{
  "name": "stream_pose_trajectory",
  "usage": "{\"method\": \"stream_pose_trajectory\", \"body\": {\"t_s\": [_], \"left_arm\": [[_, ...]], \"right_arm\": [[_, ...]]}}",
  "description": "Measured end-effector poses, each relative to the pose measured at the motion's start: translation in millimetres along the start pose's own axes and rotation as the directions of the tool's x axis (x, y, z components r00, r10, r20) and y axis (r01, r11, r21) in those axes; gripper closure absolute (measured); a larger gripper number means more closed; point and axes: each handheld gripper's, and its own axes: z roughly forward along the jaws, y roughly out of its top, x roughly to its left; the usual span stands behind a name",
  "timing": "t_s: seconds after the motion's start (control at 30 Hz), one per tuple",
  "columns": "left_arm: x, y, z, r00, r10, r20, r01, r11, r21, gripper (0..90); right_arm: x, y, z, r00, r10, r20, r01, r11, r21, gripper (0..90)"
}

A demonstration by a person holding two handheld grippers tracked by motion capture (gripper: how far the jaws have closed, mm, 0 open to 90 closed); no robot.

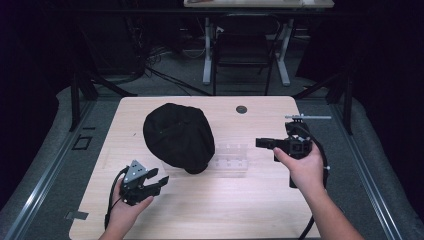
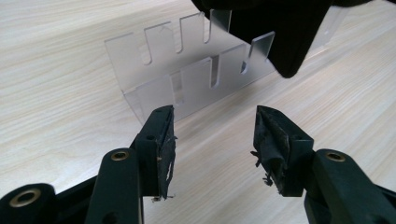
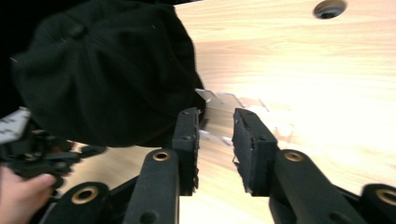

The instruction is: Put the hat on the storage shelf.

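Resting low at the near left of the tabletop (image 1: pixel 200 210), the left tool (image 1: pixel 159 183) has its jaws spread wide with nothing between them, tips aimed toward the middle of the board. Seen along those jaws in the left gripper view, the left tool (image 2: pixel 212 122) faces a clear rack (image 2: pixel 187 79) that stands just beyond the tips, not touching them; the rack has two slotted walls rising from a flat base.

Farther over, at the right, the right tool (image 1: pixel 261 143) is held above the tabletop in the person's hand, pointing left toward the rack (image 1: pixel 231 159). In the right gripper view the right tool (image 3: pixel 215 117) shows its jaws a narrow gap apart, gripping nothing, with the rack (image 3: pixel 252 109) seen past the tips.

A black cap (image 1: pixel 178 136) sits at the middle of the tabletop, its crown rounded upward. Its near edge overlaps the rack's left end; the left gripper view shows the cap (image 2: pixel 275 32) draped over the slotted walls at the rack's far end.

Beyond the cap, a small round hole (image 1: pixel 241 109) lies in the tabletop near its far edge. Behind the tabletop stands a dark chair (image 1: pixel 245 45) on the floor.
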Motion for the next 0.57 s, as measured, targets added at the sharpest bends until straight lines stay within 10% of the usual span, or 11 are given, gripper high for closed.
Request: {"method": "stream_pose_trajectory", "body": {"t_s": [0.57], "left_arm": [[-10.7,0.2,7.4,0.9998,0.017,0.014,-0.016,0.9997,-0.016,50.7]], "right_arm": [[-31.6,-75.5,19.2,0.9856,-0.081,0.148,0.093,0.993,-0.078,60.6]]}}
